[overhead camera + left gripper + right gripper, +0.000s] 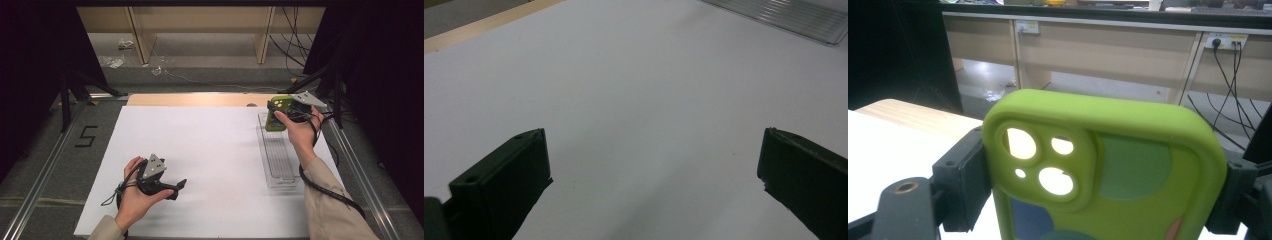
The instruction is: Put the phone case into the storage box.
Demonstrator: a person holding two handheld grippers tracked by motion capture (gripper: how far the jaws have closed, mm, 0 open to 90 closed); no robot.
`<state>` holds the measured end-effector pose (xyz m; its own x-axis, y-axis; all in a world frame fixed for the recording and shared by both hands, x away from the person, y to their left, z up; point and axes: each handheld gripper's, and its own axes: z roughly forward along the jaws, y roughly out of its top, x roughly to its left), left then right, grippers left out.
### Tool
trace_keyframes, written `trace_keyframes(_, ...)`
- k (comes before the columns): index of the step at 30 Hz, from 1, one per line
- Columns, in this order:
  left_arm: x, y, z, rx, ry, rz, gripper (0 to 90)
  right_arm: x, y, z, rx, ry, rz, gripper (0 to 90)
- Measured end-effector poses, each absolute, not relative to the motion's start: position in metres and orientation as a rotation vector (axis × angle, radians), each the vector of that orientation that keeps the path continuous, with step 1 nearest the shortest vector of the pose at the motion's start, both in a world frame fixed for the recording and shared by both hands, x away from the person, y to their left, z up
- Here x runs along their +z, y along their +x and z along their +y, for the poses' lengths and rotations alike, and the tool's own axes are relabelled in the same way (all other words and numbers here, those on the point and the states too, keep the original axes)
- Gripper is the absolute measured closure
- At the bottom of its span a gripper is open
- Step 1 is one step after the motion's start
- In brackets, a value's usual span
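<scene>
Right hand-held gripper (278, 114) pinches an upright lime-green silicone phone case (276, 116) directly above the clear ribbed plastic tray (278, 167)'s far end.

a wooden table (200, 99) carries a white sheet (210, 160), with a clear tray (276, 160) on the sheet.

Both hands wear beige sleeves (332, 210). The left gripper (181, 184) and right gripper (272, 106) are black (a grey three-cornered plate sits behind each claw). Black cables trail rearward.
</scene>
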<state>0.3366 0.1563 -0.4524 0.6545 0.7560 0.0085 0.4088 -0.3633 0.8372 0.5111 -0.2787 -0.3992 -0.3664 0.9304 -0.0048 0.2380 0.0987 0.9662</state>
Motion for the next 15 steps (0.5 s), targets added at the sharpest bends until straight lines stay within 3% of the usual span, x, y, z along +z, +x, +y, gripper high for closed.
trace_keyframes(15, -0.453, 0.337, 0.157, 0.504, 1.996, 0.908, 0.0, -0.404, 0.523, -0.277, 1.28, 1.186, 1.71, 18.7)
